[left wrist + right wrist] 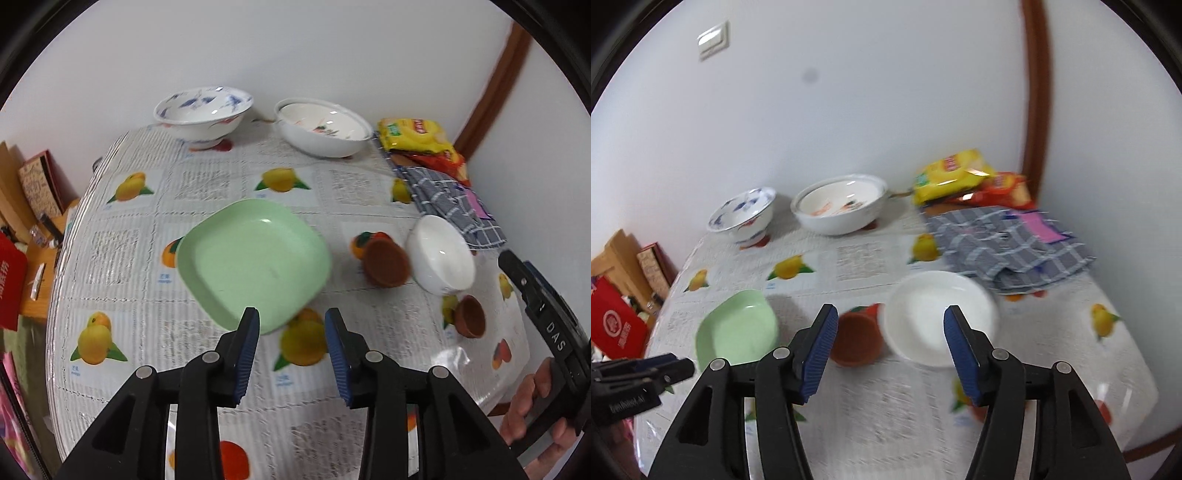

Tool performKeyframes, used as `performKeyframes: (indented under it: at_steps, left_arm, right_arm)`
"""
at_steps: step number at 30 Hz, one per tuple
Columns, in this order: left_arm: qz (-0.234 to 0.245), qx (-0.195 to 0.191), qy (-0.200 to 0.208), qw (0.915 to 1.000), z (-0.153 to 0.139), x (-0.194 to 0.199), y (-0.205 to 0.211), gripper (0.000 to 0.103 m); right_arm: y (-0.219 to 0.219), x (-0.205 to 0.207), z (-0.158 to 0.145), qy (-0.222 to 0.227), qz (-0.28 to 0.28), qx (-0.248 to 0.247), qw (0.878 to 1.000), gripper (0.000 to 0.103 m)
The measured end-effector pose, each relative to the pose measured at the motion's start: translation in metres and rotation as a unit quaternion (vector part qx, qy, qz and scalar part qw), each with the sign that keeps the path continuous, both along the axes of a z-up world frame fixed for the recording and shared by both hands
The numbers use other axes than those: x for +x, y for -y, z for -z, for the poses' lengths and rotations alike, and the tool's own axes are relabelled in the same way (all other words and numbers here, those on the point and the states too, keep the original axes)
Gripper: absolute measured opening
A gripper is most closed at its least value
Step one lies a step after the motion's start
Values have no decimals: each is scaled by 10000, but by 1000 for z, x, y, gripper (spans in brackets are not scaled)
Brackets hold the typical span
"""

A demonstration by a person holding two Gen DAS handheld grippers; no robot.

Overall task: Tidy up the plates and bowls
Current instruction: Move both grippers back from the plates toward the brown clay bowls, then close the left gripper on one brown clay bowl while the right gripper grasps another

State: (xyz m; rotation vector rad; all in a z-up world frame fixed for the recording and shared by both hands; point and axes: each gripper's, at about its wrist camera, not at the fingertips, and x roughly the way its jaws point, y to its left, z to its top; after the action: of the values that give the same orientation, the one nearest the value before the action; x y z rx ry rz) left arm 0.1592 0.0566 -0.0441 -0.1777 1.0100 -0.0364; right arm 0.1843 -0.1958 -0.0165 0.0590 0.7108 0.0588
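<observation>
A pale green square plate (255,258) (737,332) lies mid-table. To its right sit a brown bowl (388,264) (857,339), a small white bowl (441,254) (940,317) and a smaller brown bowl (470,316). By the wall stand a blue-patterned bowl (203,110) (742,214) and a wide white bowl (323,127) (838,206). My left gripper (291,312) hovers open and empty above the plate's near edge. My right gripper (891,309) hangs open and empty above the brown bowl and the white bowl.
The table (122,266) wears a fruit-print cloth. Yellow and red snack bags (413,134) (951,175) and a checked cloth (450,203) (1008,247) fill the far right corner. Boxes and a red bag (617,328) stand beyond the left edge. A hand (532,406) holds the right gripper.
</observation>
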Motion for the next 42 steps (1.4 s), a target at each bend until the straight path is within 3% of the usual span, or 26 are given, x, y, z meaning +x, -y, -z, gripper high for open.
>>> performKeyframes:
  at_steps: [5,9,19,24,30,42]
  left_arm:
    - [74,-71,189,9998,-10,-15,15,35]
    - [24,-145,325,9994,-12,-28,22,35]
    - [5,-301,394,9988,-5,-38,29,35]
    - [127,-368,381,9985,0,-26,39,35]
    - [357,-465,249,9980,13,-7,56,35]
    - [305,-448,-35,9985,42,38,79,35]
  right_arm:
    - [34,-25,1,-14,338,-33,9994,59]
    - [56,-44,7,-177,466,213,9985,59]
    - [82,-78,8,-162,712,503,9961,59]
    - [97,-74,26,-436,818,781,9926,59]
    - [116,-60,54,-821,1002,785,9885,59]
    - [121,-25,85,-1001,940,834,9870,59]
